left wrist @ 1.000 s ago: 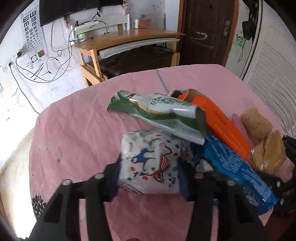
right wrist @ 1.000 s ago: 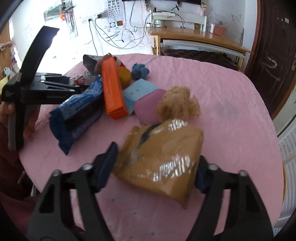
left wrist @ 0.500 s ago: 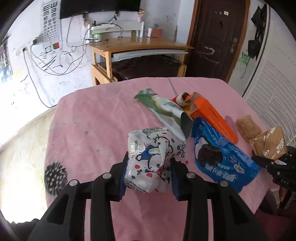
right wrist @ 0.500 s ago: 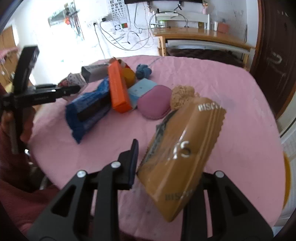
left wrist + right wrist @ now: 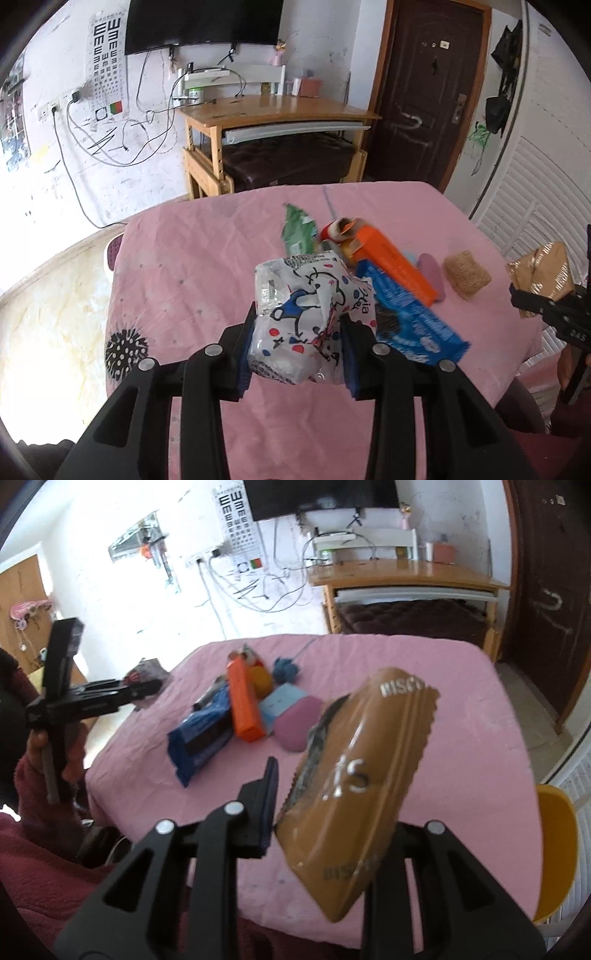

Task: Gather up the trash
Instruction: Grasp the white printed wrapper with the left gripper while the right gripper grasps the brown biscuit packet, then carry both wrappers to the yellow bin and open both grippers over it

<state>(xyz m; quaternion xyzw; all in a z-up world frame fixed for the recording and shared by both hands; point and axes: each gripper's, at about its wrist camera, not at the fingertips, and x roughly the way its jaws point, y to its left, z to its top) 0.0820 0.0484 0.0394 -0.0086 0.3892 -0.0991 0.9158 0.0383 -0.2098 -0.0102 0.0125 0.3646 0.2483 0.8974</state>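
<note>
My left gripper is shut on a white cartoon-printed wrapper and holds it above the pink table. My right gripper is shut on a brown biscuit packet, lifted and tilted over the table's near edge. That packet also shows at the right edge of the left wrist view. On the table lie a blue cookie packet, an orange box, a green wrapper, a pink pad and a tan scrub ball.
A blue yarn ball and a yellow item lie beyond the orange box. A wooden desk stands behind the table by a dark door. A yellow chair sits at the right.
Both grippers have lifted and drawn back from the pile with their packets. The white wrapper left the table, the brown packet rose and tilted upright, and the green wrapper slid free.
</note>
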